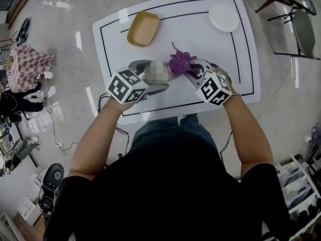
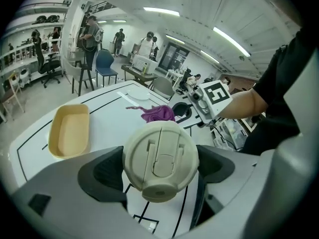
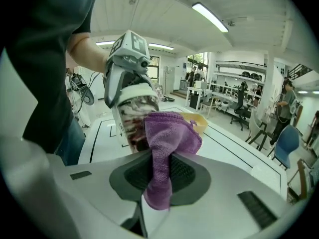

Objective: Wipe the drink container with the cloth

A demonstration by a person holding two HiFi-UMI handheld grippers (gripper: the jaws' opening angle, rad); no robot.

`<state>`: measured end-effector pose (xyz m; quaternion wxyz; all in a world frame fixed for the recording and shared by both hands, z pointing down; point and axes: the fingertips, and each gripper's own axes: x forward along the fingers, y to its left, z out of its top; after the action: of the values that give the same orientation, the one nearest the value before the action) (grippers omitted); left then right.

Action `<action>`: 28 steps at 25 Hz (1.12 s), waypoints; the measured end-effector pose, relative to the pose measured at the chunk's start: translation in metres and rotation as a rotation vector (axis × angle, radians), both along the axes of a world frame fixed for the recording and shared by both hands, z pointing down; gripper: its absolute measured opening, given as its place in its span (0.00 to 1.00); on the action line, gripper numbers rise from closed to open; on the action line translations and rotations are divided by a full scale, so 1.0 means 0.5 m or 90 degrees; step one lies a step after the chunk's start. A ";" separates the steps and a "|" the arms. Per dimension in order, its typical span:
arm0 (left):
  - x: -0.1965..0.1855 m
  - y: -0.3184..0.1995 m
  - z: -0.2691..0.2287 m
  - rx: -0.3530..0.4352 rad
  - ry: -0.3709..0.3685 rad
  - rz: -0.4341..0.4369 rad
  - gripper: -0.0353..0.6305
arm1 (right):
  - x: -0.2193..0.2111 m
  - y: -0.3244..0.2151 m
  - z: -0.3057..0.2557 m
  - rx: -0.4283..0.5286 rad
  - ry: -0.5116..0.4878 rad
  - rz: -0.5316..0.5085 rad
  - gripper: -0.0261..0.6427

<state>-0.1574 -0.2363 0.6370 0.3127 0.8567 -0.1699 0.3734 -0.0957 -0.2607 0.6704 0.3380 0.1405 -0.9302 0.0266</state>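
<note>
My left gripper point(image 1: 150, 80) is shut on the drink container point(image 1: 161, 71), a tumbler held on its side above the white table point(image 1: 200, 39). Its cream flip lid point(image 2: 160, 159) faces the camera in the left gripper view, clamped between the dark jaw pads. In the right gripper view the same container point(image 3: 133, 117) shows a dark patterned body. My right gripper point(image 1: 193, 70) is shut on the purple cloth point(image 1: 181, 62), which is pressed against the container's side. The cloth point(image 3: 167, 148) bunches out of the shut jaws, and the left gripper view shows the cloth point(image 2: 158, 113) behind the lid.
A yellow tray point(image 1: 143, 28) lies at the table's far left, and a white round plate point(image 1: 223, 17) at the far right. A chair point(image 1: 301, 29) stands beyond the right edge. Cables and a checked bag point(image 1: 29, 67) lie on the floor at the left.
</note>
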 end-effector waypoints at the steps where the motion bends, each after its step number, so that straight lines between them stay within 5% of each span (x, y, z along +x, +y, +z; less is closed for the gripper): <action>1: 0.001 -0.001 0.000 0.001 -0.001 0.005 0.77 | 0.009 -0.004 0.018 -0.008 0.009 0.004 0.17; 12: 0.004 -0.003 -0.008 0.013 -0.001 0.044 0.77 | 0.035 -0.009 0.104 -0.022 0.084 0.008 0.17; 22: 0.012 0.000 -0.003 0.029 -0.019 0.070 0.77 | -0.069 -0.067 -0.095 0.018 -0.055 -0.043 0.17; 28: 0.020 -0.001 -0.005 0.035 -0.028 0.092 0.77 | -0.119 -0.061 -0.128 -0.027 -0.091 -0.123 0.17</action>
<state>-0.1474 -0.2366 0.6343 0.2571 0.8666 -0.1247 0.4091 -0.1551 -0.2911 0.6062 0.2744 0.0406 -0.9605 0.0235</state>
